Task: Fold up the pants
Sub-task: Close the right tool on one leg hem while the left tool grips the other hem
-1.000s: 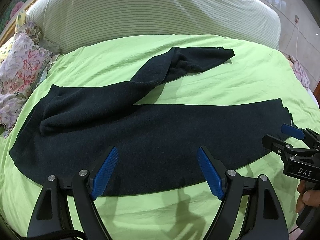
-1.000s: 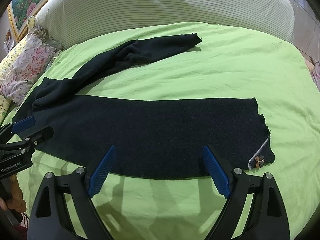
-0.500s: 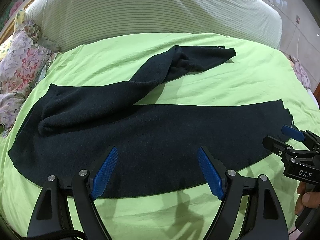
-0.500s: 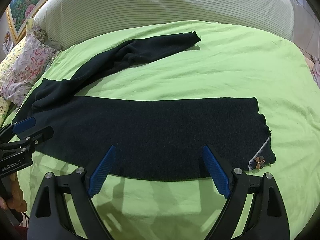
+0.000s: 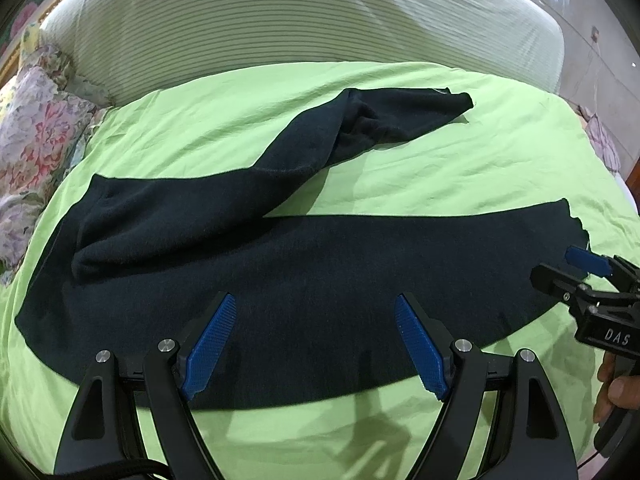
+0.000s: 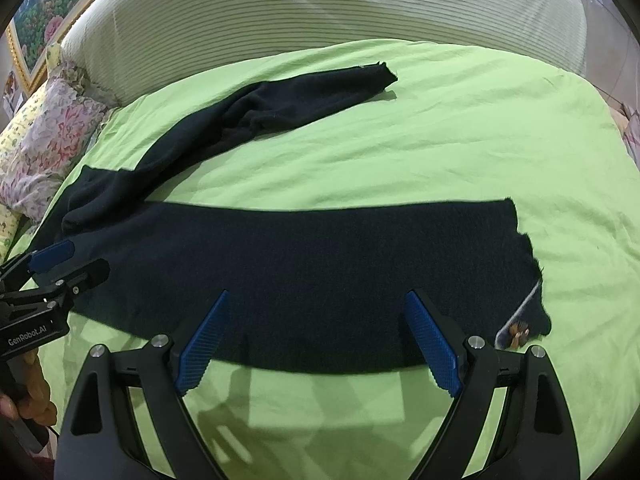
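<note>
Dark navy pants (image 5: 320,272) lie spread on a green bed sheet (image 5: 440,160). The near leg lies flat from left to right. The far leg (image 5: 360,128) angles away to the upper right, rumpled. The pants also show in the right wrist view (image 6: 320,256), with a small brown bow (image 6: 518,329) at the near leg's right end. My left gripper (image 5: 316,340) is open and empty, hovering over the near edge of the pants. My right gripper (image 6: 320,344) is open and empty over the same edge, further right. Each gripper shows at the side of the other's view.
A striped pale headboard (image 5: 320,20) curves behind the bed. Floral pillows (image 5: 36,140) lie at the left. A framed flower painting (image 6: 44,24) hangs at the upper left. Tiled floor (image 5: 600,48) shows past the bed at the right.
Both grippers have drifted slightly; the pants sit a little lower in both views. Nothing was taken hold of, and the pants lie as before.
</note>
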The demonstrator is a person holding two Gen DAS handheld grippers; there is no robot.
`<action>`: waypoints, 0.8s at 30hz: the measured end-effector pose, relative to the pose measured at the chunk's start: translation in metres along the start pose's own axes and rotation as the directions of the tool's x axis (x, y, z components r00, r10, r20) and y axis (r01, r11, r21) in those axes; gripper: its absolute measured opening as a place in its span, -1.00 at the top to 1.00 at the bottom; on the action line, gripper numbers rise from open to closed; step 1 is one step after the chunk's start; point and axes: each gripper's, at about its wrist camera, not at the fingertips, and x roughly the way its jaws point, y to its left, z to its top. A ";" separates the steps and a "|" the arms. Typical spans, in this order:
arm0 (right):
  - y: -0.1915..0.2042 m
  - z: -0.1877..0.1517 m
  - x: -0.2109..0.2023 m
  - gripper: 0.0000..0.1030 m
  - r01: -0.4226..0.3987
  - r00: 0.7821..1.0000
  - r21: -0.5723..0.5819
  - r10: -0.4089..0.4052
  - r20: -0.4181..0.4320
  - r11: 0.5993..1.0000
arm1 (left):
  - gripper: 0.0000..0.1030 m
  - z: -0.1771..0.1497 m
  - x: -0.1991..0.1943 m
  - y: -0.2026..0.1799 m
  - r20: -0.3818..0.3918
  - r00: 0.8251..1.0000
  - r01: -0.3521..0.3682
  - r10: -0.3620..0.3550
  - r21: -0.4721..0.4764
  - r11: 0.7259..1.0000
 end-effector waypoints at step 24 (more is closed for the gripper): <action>-0.041 0.165 0.062 -0.72 -0.043 0.999 0.071 0.041 0.033 0.997 | -0.59 0.139 0.073 0.020 -0.027 0.999 -0.035 0.035 0.007 0.999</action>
